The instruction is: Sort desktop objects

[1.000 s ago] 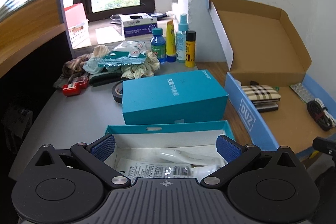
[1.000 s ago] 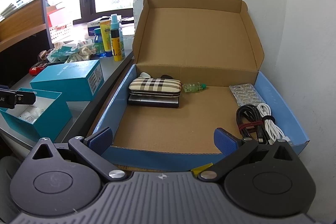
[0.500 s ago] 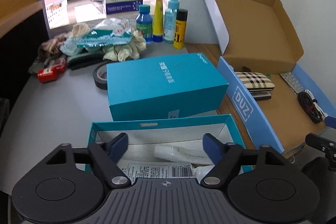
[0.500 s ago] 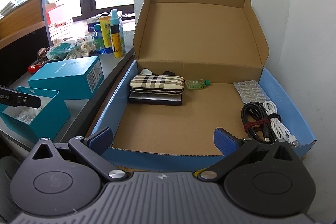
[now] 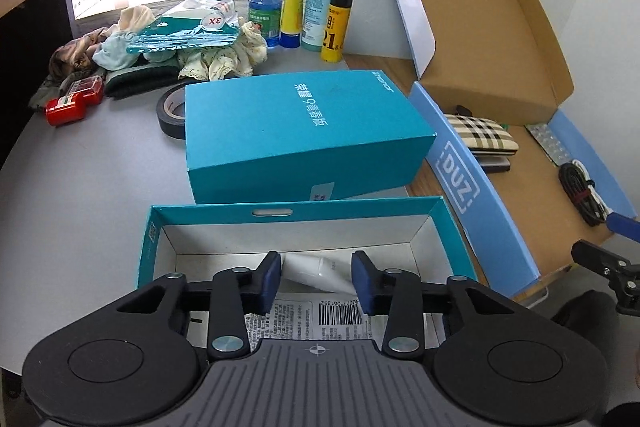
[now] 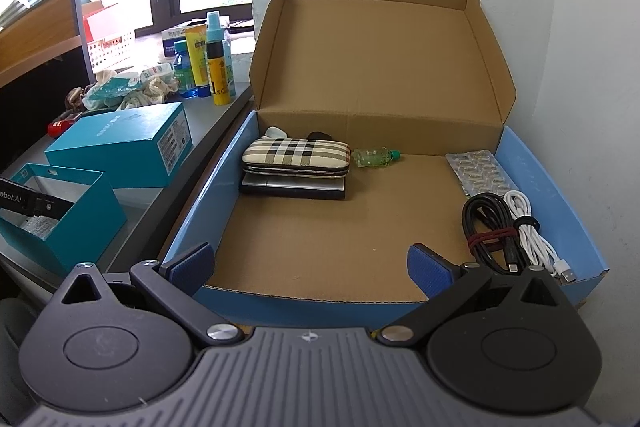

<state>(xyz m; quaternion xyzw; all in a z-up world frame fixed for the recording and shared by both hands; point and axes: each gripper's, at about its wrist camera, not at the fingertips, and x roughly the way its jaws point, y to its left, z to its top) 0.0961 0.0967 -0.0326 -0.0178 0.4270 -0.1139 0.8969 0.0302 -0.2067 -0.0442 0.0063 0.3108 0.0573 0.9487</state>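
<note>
My left gripper (image 5: pixel 316 277) hangs inside the open teal box tray (image 5: pixel 454 227). Its jaws stand narrowed on either side of a white tube (image 5: pixel 316 269) that lies on a labelled packet (image 5: pixel 320 315); contact with the tube is not visible. The teal tray also shows in the right wrist view (image 6: pixel 80 223). My right gripper (image 6: pixel 310 263) is open and empty at the front edge of the open cardboard box (image 6: pixel 400 303), which holds a plaid case (image 6: pixel 298 155), a small green bottle (image 6: pixel 376 157), a blister pack (image 6: pixel 480 169) and coiled cables (image 6: pixel 504 231).
The teal box lid (image 5: pixel 304 131) lies behind the tray. Behind it are black tape (image 5: pixel 170 109), a red item (image 5: pixel 72 103), a cloth pile (image 5: pixel 160 43) and several bottles (image 5: pixel 316 11). The cardboard box (image 5: pixel 460 179) stands to the right.
My left gripper has dropped into the teal tray and its jaws have narrowed around the white tube. My right gripper has stayed open and shifted only slightly.
</note>
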